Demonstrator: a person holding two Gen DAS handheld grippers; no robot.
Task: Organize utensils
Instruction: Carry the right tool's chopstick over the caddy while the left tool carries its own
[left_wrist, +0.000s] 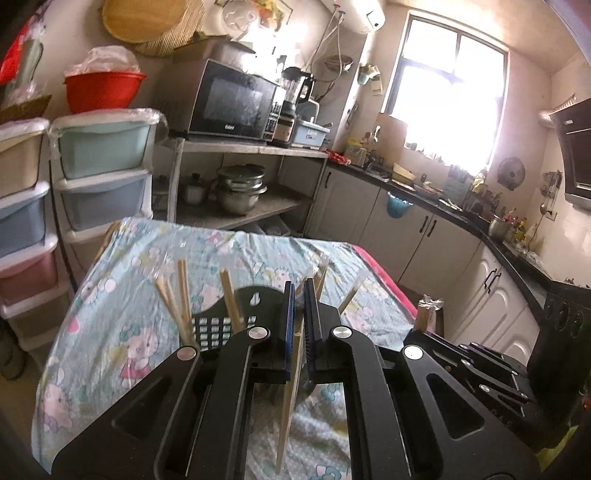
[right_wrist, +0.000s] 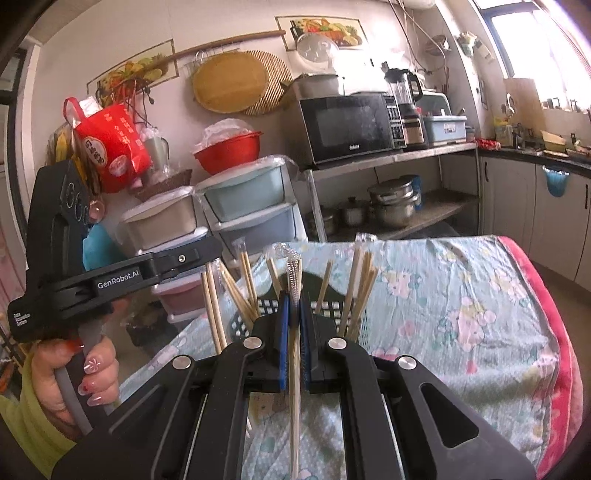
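Observation:
A black perforated utensil holder (left_wrist: 216, 326) stands on the table with several wooden chopsticks (left_wrist: 183, 295) upright in it; it also shows in the right wrist view (right_wrist: 332, 308). My left gripper (left_wrist: 300, 291) is shut on a pair of chopsticks (left_wrist: 288, 402) that hangs down between the jaws, just right of the holder. My right gripper (right_wrist: 294, 301) is shut on a plastic-wrapped pair of chopsticks (right_wrist: 294, 369), held upright in front of the holder. The left gripper's body (right_wrist: 92, 280) shows in the right wrist view at the left.
The table wears a pale blue cartoon cloth (left_wrist: 147, 266) with a pink edge (right_wrist: 554, 332). Stacked plastic drawers (left_wrist: 103, 173) stand beyond it at the left. A shelf with a microwave (left_wrist: 232, 101) and pots (left_wrist: 240, 188) stands behind. Counter and cabinets (left_wrist: 424, 221) run along the right.

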